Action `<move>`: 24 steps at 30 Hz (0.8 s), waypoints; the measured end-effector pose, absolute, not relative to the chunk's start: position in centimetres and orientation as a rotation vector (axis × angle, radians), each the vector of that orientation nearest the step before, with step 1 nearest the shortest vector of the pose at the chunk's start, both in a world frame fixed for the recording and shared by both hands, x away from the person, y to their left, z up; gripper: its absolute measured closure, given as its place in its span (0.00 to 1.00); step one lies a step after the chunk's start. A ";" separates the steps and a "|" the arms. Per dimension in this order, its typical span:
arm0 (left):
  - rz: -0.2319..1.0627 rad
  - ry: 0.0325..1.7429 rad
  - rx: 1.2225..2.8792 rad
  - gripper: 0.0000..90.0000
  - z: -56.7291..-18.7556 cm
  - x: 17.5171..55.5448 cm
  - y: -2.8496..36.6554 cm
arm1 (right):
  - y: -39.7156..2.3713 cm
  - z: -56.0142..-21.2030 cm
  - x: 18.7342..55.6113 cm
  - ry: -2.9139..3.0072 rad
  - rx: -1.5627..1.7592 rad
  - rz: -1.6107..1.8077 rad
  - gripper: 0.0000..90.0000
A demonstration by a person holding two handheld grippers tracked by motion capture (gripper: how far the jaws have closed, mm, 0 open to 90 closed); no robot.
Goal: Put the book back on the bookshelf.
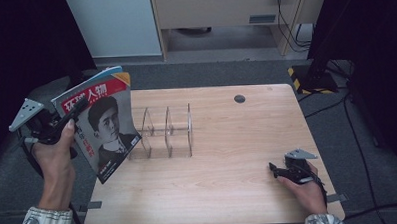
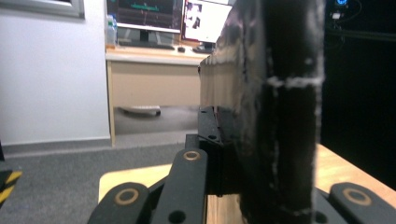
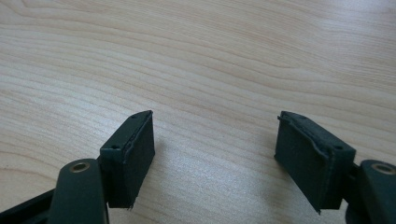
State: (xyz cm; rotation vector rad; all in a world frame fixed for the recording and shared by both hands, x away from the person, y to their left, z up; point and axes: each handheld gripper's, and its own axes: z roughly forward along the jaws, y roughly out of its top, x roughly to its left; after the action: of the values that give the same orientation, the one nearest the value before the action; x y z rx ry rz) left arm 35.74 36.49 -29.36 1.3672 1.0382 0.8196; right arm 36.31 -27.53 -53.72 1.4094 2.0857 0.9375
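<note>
Holding a Magazine at the Table's Left Edge

Clamping a red-and-white glossy magazine with a black-and-white portrait cover (image 1: 103, 126), the left gripper (image 1: 71, 112) pinches its upper left corner, jaws pressed tight on the pages. The magazine hangs tilted over the left edge of the light wooden table (image 1: 229, 191), just beside a clear acrylic file rack with upright dividers (image 1: 168, 132). In the left gripper view the magazine's dark edge (image 2: 275, 116) stands directly ahead, between the jaws. The right gripper (image 1: 276, 170) rests low at the table's near right corner, jaws apart with nothing between them; the right gripper view shows bare wood grain (image 3: 210, 60) under its pads (image 3: 133, 154). A small dark round grommet (image 1: 239, 98) sits near the table's far edge. Grey carpet (image 1: 210, 71) surrounds the table. Beyond it stand a pale cabinet panel (image 1: 116, 25) and a beige desk (image 1: 223, 11), with black cables (image 1: 288, 29) trailing down. A black-and-yellow striped stand base (image 1: 313, 80) sits at the far right.
</note>
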 end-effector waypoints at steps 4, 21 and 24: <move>0.830 1.035 1.342 0.96 -29.9 36.6 36.4 | -27.5 -53.7 36.3 2.086 1.413 0.936 0.31; 0.815 0.994 1.318 0.96 -30.9 38.5 35.9 | -27.4 -53.7 36.3 2.087 1.413 0.937 0.31; 0.806 0.983 1.305 0.96 -31.1 38.7 36.1 | -27.4 -53.7 36.2 2.092 1.408 0.937 0.31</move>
State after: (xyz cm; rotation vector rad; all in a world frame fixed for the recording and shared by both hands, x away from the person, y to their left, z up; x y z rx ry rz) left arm 38.68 36.06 -31.09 1.3053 0.9832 0.8056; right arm 36.22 -27.45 -53.69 1.4079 2.0923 0.9367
